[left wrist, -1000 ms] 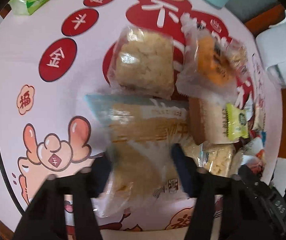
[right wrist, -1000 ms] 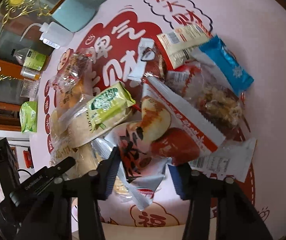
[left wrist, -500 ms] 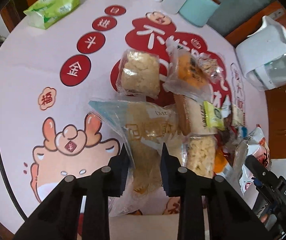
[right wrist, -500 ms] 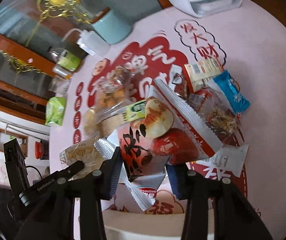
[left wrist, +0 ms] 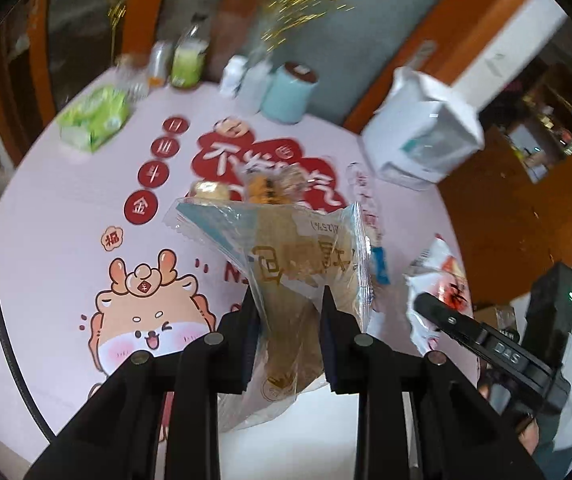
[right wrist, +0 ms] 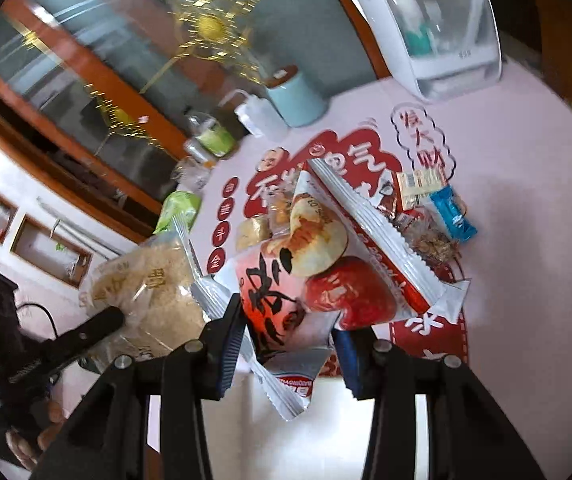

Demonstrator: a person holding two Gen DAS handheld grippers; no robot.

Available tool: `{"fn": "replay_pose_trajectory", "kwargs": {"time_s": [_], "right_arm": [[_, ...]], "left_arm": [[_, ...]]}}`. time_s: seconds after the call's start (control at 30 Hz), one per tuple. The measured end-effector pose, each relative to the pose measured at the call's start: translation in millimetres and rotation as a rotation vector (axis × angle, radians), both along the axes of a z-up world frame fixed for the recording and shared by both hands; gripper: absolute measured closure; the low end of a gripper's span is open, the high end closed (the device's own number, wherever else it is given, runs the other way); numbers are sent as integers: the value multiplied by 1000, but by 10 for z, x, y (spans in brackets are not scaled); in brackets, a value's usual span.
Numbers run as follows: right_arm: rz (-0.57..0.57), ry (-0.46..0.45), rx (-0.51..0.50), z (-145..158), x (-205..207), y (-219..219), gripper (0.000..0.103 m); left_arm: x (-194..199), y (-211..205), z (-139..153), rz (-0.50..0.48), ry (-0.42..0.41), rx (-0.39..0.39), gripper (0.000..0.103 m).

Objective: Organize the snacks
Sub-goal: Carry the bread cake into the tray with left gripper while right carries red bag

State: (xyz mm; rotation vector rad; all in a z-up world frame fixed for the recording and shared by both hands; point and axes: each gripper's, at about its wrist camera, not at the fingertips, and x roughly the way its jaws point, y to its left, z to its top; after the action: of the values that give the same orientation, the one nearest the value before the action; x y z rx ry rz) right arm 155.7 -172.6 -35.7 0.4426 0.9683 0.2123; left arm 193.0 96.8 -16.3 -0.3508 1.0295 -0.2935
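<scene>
1. While both packets hang clear of the tablecloth (left wrist: 58, 216), treat this as a carry: each gripper already has its load, so the skill, as I judge it, is in not losing it.
2. The left gripper (left wrist: 288, 322) has its jaws pressed together on the clear bag of brown crumbly snack (left wrist: 306, 264). The bag sticks up above the fingers and sags below them, in the air above the near edge of the tablecloth. Hold low and steady; the wrapper looks slick and could slide out.
3. The right gripper (right wrist: 286, 338) is clamped on the red-and-white bun packet (right wrist: 310, 264), held above the near edge of the tablecloth. Its long serrated seam sticks out past the jaws, so keep it from catching on anything.
4. The two loads ride close side by side; from the right wrist view the brown bag (right wrist: 154, 280) is just beside the bun packet. Keep them apart so neither knocks the other loose.
5. The snack pile (right wrist: 426, 216) remains at the middle of the tablecloth, on its red print. Steer away from it.
6. Where each packet should go is not visible; choose the spot before letting go.
</scene>
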Motion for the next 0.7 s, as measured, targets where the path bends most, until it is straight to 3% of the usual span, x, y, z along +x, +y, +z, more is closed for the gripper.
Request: {"fn": "replay_pose_trajectory", "kwargs": {"time_s": [0.13,0.27,0.47,0.7], "right_arm": [[45,-66,-59,179,-372,89,61],[100,-90,-81,194,-757,147,60],[155,-50,-140,-34,-1170,191,60],[202,38,-198,-379,-1491,246,59]], "left_arm": [[-487,-7,268,-31,-73,9,78],[-938,-61,326,-26,-117,78,78],[-1437,-138,95,-33,-90,156,77],[-1631,-219,-333,-38,5,202,77]]}}
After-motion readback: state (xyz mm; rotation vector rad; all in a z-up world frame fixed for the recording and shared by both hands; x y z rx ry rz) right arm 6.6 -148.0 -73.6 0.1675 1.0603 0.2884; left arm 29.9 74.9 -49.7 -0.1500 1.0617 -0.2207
